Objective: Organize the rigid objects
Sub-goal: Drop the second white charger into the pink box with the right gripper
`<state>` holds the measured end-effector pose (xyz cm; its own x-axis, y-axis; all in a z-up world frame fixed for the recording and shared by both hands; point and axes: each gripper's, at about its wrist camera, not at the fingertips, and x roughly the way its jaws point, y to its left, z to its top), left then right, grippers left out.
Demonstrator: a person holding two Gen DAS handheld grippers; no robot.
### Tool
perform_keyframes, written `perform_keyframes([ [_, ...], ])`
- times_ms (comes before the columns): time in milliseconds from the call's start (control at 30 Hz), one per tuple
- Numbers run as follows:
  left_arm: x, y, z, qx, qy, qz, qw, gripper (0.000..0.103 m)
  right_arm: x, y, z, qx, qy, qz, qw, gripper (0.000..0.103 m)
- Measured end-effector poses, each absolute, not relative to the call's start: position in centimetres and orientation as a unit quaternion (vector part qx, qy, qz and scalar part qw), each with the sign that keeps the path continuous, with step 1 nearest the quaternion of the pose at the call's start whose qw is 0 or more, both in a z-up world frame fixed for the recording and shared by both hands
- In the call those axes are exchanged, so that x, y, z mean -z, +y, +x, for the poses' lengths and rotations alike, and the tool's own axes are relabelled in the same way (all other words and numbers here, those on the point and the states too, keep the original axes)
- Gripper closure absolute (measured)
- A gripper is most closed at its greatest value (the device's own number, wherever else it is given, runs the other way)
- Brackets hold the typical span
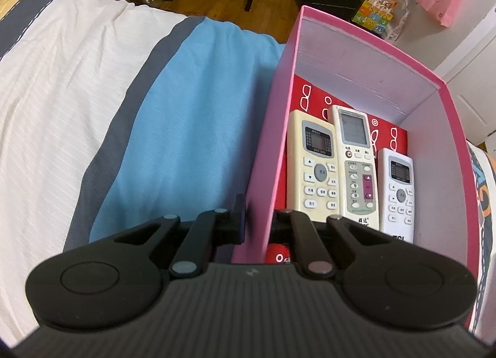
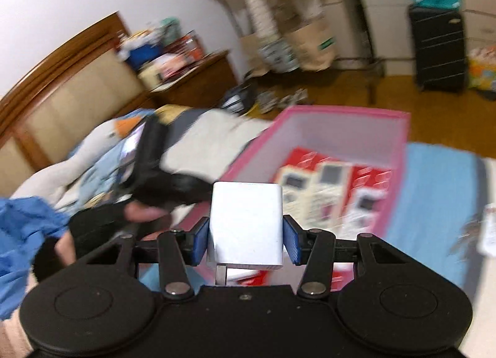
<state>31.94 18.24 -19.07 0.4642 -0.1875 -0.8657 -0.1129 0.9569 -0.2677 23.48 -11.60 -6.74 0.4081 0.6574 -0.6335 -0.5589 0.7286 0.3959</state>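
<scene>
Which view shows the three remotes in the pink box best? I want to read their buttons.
The left wrist view. It looks down into the pink box, and the three remotes lie side by side, sharp, screens and buttons visible. The right wrist view shows the remotes only blurred, farther off, partly behind the white block in its jaws.

Your left gripper [image 1: 259,224] is straddling the pink box wall [image 1: 269,153], one finger outside, one inside, jaws clamped on it. Your right gripper [image 2: 246,238] is pinching a white block [image 2: 246,218] squarely between both blue pads [image 2: 200,241]. Your gloved left hand [image 2: 102,227] is gripping the other tool's handle, off to its left.
</scene>
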Motion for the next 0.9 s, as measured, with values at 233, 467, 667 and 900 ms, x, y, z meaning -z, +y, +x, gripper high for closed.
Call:
perform_keyframes([
  [233, 19.0, 18.5, 32.1, 0.025, 0.518, -0.150, 0.842, 0.094, 10.7, -8.0, 25.8, -0.311, 0.481, 0.069, 0.817, 0.049],
  [467, 19.3, 19.1, 32.1, 0.031, 0.519, -0.166, 0.838, 0.093, 13.6, -7.6, 26.6, -0.284, 0.515, 0.136, 0.797, 0.045],
  [667, 19.5, 19.2, 32.2, 0.033, 0.519, -0.165, 0.838, 0.093, 12.0, -10.2, 27.2, -0.314, 0.513, 0.216, 0.769, 0.036],
  [900, 19.5, 18.8, 32.2, 0.032, 0.519, -0.160, 0.839, 0.093, 5.3, -14.3, 25.5, -0.341, 0.437, 0.106, 0.826, 0.036],
])
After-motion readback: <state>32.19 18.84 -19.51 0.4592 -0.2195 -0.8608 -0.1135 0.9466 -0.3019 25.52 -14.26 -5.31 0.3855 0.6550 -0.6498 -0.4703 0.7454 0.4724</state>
